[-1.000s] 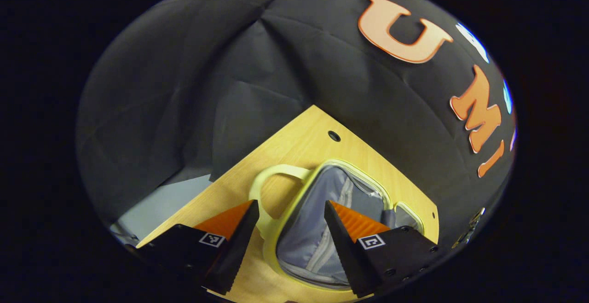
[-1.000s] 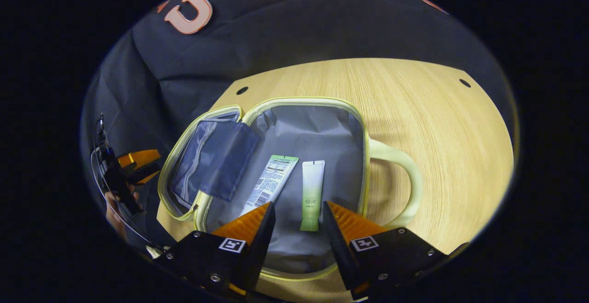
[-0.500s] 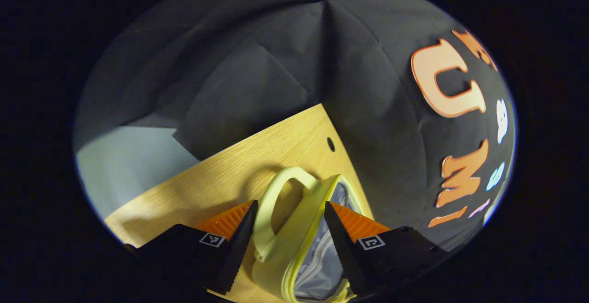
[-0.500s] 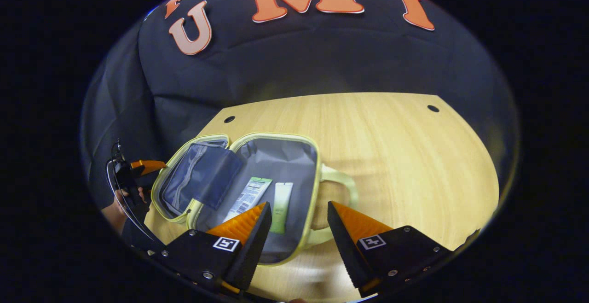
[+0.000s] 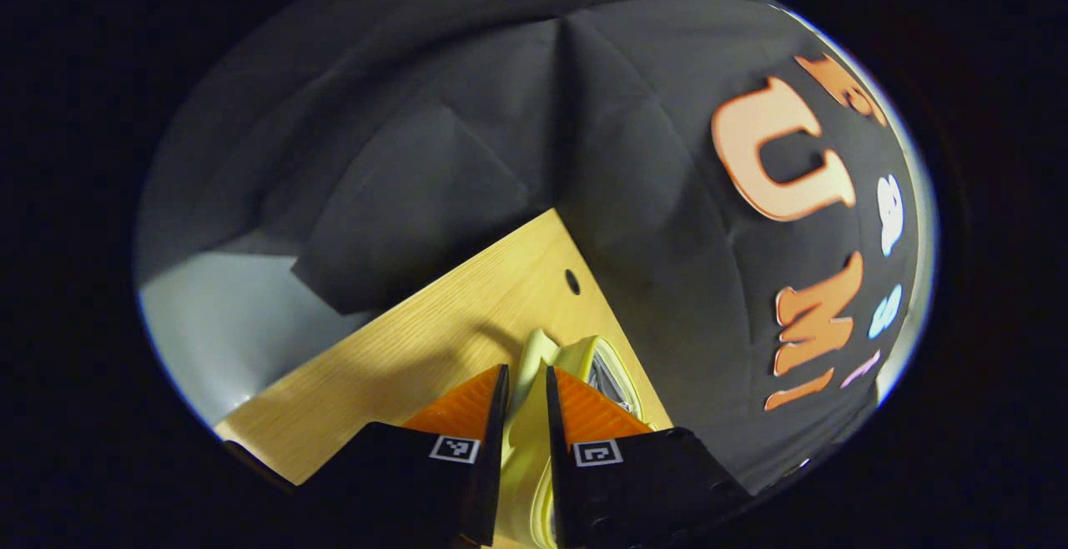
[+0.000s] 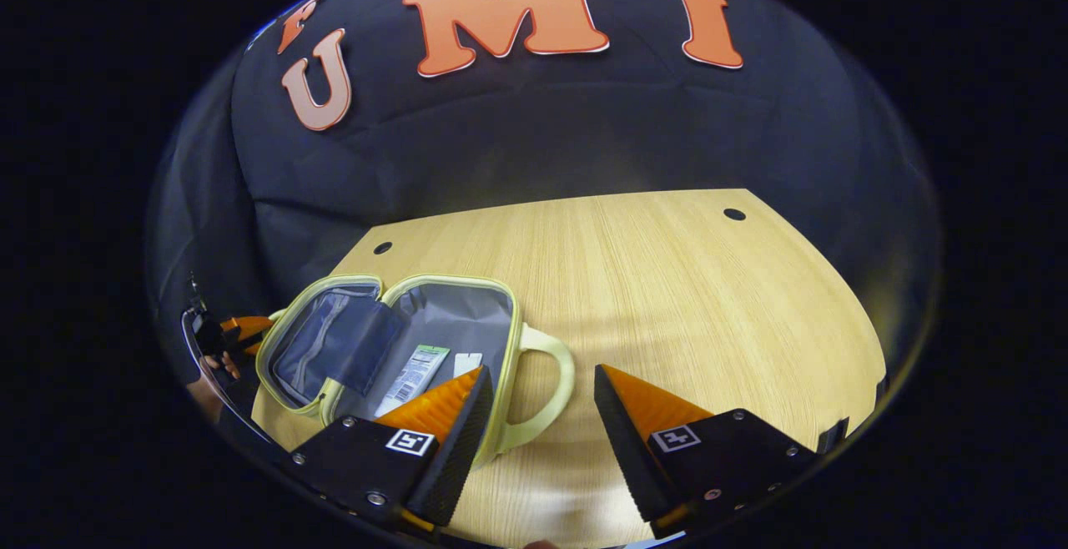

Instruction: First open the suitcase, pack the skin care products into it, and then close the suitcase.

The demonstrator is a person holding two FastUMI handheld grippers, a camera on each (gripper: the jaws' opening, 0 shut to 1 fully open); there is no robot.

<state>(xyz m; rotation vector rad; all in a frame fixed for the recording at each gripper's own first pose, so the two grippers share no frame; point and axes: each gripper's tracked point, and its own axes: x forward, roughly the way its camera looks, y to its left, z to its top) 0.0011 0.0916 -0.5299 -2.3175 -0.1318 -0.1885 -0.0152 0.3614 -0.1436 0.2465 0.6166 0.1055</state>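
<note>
Lying open — suitcase (image 6: 467,324), grey-lined

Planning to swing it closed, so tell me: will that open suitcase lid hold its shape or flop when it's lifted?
Probably floppy: the lid is soft fabric, and its inner pocket already sags. It is likely light. The left tongs pinch its rim, so it may fold rather than swing stiffly.

Pale yellow-green suitcase (image 6: 534,365) with grey lining (image 6: 455,324) on a light wood-grain table (image 6: 667,282)
</note>
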